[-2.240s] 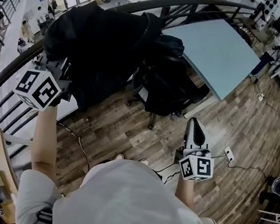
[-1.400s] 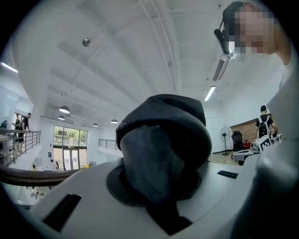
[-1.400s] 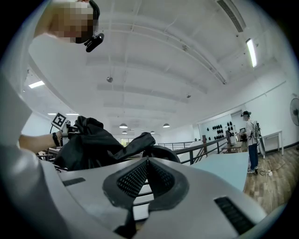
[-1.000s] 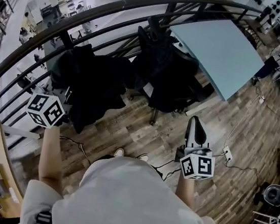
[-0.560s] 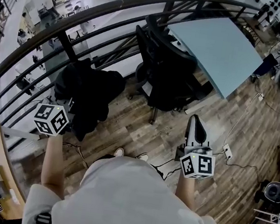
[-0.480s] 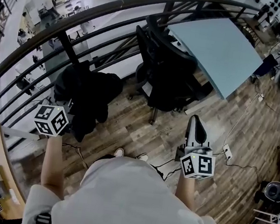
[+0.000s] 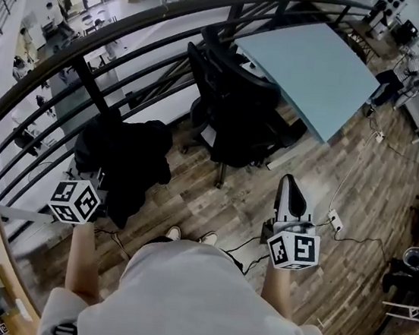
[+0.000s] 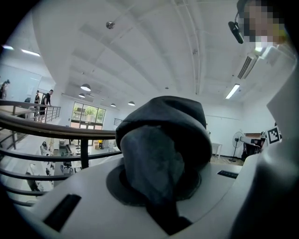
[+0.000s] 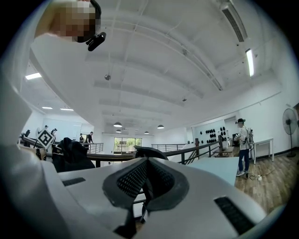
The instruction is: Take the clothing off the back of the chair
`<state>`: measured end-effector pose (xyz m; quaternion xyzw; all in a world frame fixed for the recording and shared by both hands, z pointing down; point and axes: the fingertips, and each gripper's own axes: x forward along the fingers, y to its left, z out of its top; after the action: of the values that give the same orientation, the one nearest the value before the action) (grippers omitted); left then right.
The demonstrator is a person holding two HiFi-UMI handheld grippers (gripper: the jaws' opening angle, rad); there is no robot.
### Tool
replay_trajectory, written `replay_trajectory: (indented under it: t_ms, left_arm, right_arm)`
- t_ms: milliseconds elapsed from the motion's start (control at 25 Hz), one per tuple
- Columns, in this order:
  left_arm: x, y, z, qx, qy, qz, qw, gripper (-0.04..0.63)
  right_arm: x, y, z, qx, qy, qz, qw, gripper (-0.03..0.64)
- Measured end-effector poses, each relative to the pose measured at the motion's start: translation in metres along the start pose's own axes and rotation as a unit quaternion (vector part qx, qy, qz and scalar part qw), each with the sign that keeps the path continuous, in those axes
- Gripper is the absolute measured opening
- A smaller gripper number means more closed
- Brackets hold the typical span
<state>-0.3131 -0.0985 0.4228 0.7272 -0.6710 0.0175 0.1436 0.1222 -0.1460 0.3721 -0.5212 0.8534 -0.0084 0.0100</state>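
The black clothing [image 7: 122,161] hangs in a bunch from my left gripper [image 7: 99,179], to the left of the chair and just above the wood floor. In the left gripper view dark cloth [image 8: 159,149] fills the gap between the shut jaws and hides the tips. The black office chair [image 7: 236,109] stands by the table with its back bare. My right gripper [image 7: 290,185] is held low at the right, apart from the chair, pointing forward. It is shut with nothing in it [image 9: 147,179]. From that side the clothing [image 9: 70,156] shows at the left.
A dark metal railing [image 7: 96,37] curves behind the chair and the clothing. A pale blue table [image 7: 315,62] stands at the right of the chair. Cables and a power strip [image 7: 333,217] lie on the floor. A person [image 7: 414,63] stands far right.
The left gripper has come down and to the left with the clothing, which now hangs clear of the chair. The chair's back is uncovered. The right gripper has stayed put.
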Motion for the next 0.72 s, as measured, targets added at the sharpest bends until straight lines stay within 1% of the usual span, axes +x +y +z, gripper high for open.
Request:
replay_trajectory:
  t_ms: [200, 480, 720]
  left_arm:
    - [0.012, -0.023, 0.021, 0.001, -0.034, -0.031, 0.9989, 0.078]
    - [0.026, -0.050, 0.055, 0.015, -0.078, -0.073, 0.9941, 0.078]
    - [0.040, -0.069, 0.067, 0.028, -0.094, -0.095, 0.9906, 0.078]
  right_arm:
    - [-0.021, -0.011, 0.001, 0.000, 0.004, -0.035, 0.999, 0.020]
    - [-0.045, -0.014, -0.002, -0.001, 0.006, -0.071, 0.997, 0.020]
    - [-0.068, -0.024, 0.001, -0.005, 0.005, -0.111, 0.994, 0.020]
